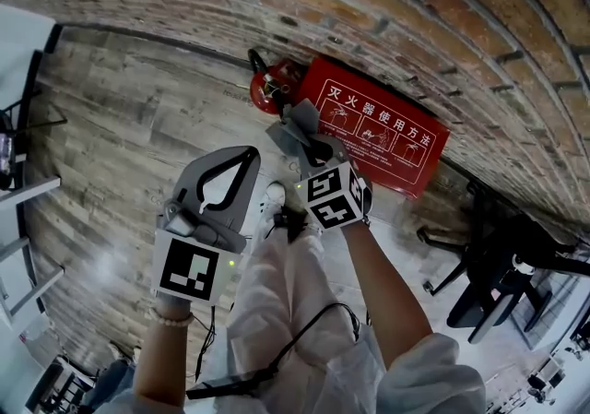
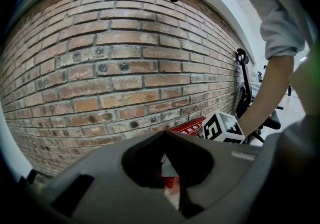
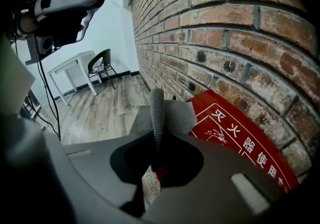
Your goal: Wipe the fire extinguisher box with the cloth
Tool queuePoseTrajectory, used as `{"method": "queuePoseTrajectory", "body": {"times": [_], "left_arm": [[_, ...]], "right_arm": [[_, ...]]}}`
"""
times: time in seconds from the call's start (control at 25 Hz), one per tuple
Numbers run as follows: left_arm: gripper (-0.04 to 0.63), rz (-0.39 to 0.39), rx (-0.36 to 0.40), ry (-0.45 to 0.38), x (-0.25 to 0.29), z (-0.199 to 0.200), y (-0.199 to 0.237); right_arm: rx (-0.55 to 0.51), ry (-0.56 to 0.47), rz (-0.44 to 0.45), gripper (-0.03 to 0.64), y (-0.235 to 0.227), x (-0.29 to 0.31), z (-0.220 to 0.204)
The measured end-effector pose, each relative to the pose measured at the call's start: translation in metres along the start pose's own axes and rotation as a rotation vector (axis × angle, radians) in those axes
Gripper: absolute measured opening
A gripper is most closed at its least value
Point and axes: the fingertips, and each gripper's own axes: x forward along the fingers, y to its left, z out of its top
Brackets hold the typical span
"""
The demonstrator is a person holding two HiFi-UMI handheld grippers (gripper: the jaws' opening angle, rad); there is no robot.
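Right gripper (image 3: 157,99): jaws closed on a fold of the grey woven cloth (image 3: 179,115). The cloth stands up past the jaw tips, and a white label hangs at its near end. Left gripper (image 1: 249,156): jaws drawn together at the tips with nothing between them, held to the left of the right one and nearer the person, apart from the cloth. The cloth sits at the left end of the flat red metal fire extinguisher box with white lettering (image 1: 387,136). From the head view it overlaps the box's near-left corner; actual contact cannot be confirmed. The box stands on the floor against the foot of the red-brown brick wall (image 1: 387,6). A red fire extinguisher with black fittings (image 1: 269,89) is just left of the box, also by the wall. The pale wood-plank floor (image 1: 120,145) runs left and near. A black office chair (image 1: 502,265) is to the right, well apart from the box. The person's light trousers (image 1: 277,301) are below both grippers.
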Motion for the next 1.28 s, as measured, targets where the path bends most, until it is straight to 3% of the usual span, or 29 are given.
{"method": "queuePoseTrajectory", "body": {"times": [1.28], "left_arm": [[-0.002, -0.113, 0.067, -0.010, 0.046, 0.030, -0.071]], "right_arm": [[0.095, 0.009, -0.084, 0.018, -0.053, -0.056, -0.072]]}}
